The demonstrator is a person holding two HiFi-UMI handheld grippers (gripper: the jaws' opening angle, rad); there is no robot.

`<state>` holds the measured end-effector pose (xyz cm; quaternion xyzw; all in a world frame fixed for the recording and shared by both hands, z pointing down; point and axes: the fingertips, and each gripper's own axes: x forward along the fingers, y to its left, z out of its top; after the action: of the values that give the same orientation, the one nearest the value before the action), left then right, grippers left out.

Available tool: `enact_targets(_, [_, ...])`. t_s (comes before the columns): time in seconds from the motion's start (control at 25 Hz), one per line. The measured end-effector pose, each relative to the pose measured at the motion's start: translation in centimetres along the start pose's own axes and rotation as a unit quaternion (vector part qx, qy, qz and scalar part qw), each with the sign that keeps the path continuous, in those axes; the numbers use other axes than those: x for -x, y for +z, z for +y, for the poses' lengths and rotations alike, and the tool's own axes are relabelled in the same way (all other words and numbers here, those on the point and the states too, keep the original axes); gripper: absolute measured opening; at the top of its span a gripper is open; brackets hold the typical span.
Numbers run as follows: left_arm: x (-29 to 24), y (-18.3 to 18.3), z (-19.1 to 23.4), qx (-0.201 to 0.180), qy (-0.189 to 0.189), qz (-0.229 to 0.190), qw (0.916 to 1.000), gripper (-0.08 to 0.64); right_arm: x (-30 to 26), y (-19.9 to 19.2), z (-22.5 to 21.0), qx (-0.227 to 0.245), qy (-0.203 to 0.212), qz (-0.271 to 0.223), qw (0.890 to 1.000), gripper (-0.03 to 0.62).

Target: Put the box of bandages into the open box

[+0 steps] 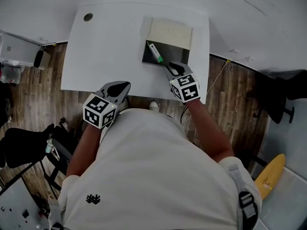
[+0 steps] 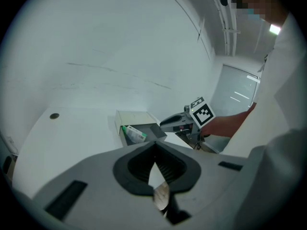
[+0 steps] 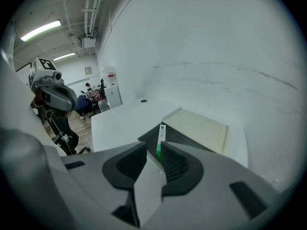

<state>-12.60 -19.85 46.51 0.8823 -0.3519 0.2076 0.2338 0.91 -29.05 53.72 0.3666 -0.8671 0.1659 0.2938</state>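
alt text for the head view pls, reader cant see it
Seen from above, a green and white box of bandages lies inside an open box with a dark interior on a white table. The right gripper is at the open box's near corner, close to the bandages; the left gripper hangs at the table's near edge, apart from both.

bandage box (image 1: 155, 52) in open box (image 1: 175, 55) (lid (image 1: 169, 32) behind), on table (image 1: 105, 42)

Lighting was bright and even, from overhead — a ceiling strip lamp (image 3: 41, 30) showed in the right gripper view. The white counter (image 1: 110, 42) was nearly washed out; shadows were faint. The head view was sharp. Both gripper views bent strongly toward black corners — the right gripper (image 3: 153, 150) near the lens was soft.
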Motion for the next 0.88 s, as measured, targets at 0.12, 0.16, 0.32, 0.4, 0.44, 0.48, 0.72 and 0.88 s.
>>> enact_targets(0.12, [-0.3,0.1,-0.6,0.011,0.001,-0.006,0.9999,0.006,1.5,-0.2,0.4,-0.004,0.007,-0.01,1.0,0.061])
enact_targets(0.16, [-0.5,0.1,-0.8,0.013,0.003,-0.008,0.9999,0.006,2.0,-0.4,0.7,-0.005,0.011,-0.013,1.0,0.049])
enact_targets(0.32, [-1.0,-0.4,-1.6,0.021,0.013,-0.011,0.9996,0.006,3.5,-1.7,1.8,-0.005,0.026,-0.014,1.0,0.023])
enact_targets(0.4, [-1.2,-0.7,-2.1,0.033,0.014,-0.015,0.9992,0.006,4.2,-2.5,2.3,-0.004,0.034,-0.012,0.999,0.018])
enact_targets(0.44, [-1.3,-0.9,-2.5,0.04,0.014,-0.017,0.999,0.006,4.5,-2.9,2.5,-0.004,0.038,-0.01,0.999,0.017])
enact_targets(0.48, [-1.4,-1.0,-2.8,0.045,0.014,-0.018,0.9987,0.006,4.9,-3.3,2.7,-0.003,0.042,-0.009,0.999,0.017])
enact_targets(0.72, [-2.4,-1.8,-4.5,0.047,0.012,-0.009,0.9988,0.006,7.2,-4.4,2.8,-0.01,0.054,-0.018,0.998,0.011])
enact_targets(0.88, [-3.0,-1.8,-5.7,0.047,0.003,-0.006,0.9988,0.006,8.6,-5.4,2.8,-0.017,0.055,-0.02,0.998,0.009])
